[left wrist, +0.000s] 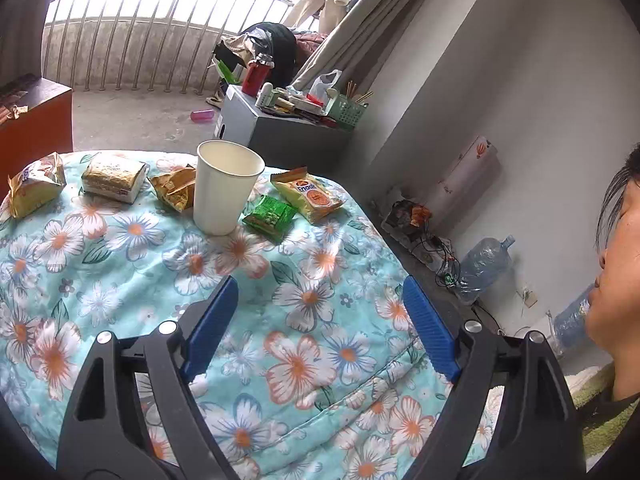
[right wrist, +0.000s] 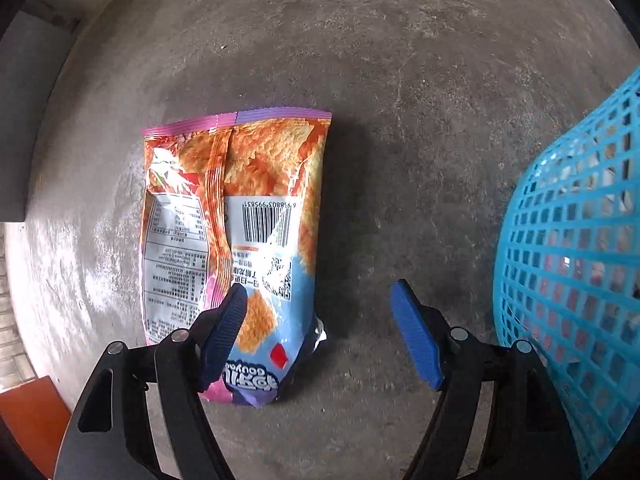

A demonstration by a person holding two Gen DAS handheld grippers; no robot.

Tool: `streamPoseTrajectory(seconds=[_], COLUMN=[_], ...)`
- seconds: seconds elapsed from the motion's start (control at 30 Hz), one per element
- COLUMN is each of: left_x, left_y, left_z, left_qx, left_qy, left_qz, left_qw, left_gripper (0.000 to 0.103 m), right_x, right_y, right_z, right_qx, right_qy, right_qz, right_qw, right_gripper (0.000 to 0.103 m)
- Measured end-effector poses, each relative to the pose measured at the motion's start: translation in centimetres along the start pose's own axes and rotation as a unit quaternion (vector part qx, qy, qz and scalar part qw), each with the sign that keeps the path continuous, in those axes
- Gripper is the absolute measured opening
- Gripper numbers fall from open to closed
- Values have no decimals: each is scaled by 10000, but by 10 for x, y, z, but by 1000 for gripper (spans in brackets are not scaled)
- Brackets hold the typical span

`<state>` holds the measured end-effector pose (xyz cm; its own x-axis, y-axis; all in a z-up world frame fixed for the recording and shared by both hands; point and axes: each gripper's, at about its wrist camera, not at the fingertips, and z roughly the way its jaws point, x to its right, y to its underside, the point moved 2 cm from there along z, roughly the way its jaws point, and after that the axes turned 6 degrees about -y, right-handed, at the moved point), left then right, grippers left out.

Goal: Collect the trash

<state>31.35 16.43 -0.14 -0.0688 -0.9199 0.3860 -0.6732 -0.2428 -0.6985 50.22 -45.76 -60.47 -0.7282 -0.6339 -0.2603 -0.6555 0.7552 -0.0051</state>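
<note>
In the left wrist view a white paper cup (left wrist: 226,186) stands on a floral quilt (left wrist: 280,340), with snack wrappers around it: a green packet (left wrist: 270,216), a yellow packet (left wrist: 308,196), a crumpled gold wrapper (left wrist: 174,188), a pale packet (left wrist: 114,176) and a gold bag (left wrist: 34,188). My left gripper (left wrist: 320,320) is open and empty, above the quilt short of the cup. In the right wrist view an orange and pink snack bag (right wrist: 236,240) lies flat on the concrete floor (right wrist: 400,80). My right gripper (right wrist: 318,328) is open just above the bag's lower end, its left finger (right wrist: 224,332) over the bag.
A blue plastic mesh basket (right wrist: 576,260) with trash inside stands on the floor at the right of the snack bag. A grey box (left wrist: 264,128) piled with items, a water jug (left wrist: 482,268) and a person's face (left wrist: 620,280) are beyond the bed.
</note>
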Motion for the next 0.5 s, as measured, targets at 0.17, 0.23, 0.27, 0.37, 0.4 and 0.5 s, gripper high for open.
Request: streamPoseTrajectory(seconds=[0.17, 0.23, 0.27, 0.37, 0.4, 0.5], left_x=[-17, -21, -23, -28, -28, -29], left_y=[7, 8, 8, 9, 9, 11], left_z=[12, 16, 18, 22, 22, 22], left_qx=[-96, -104, -109, -96, -91, -88], left_qy=[-190, -213, -234, -236, -224, -214], left_qz=[-89, -144, -167, -229, -247, -266], left_qw=[9997, 9996, 9995, 9994, 9994, 9994], left_gripper=[80, 80, 80, 80, 80, 80], right_x=[-16, -25, -30, -46, -49, -58], right_y=[1, 7, 9, 18, 19, 22], right_z=[6, 5, 4, 2, 2, -1], right_qx=[322, 427, 480, 578, 551, 448], right_qy=[-41, -24, 77, 521, 579, 423], right_qz=[-239, -316, -422, -851, -953, -1008], right_qw=[9992, 9986, 9979, 9933, 9922, 9930], right_gripper=[82, 74, 70, 38, 21, 4])
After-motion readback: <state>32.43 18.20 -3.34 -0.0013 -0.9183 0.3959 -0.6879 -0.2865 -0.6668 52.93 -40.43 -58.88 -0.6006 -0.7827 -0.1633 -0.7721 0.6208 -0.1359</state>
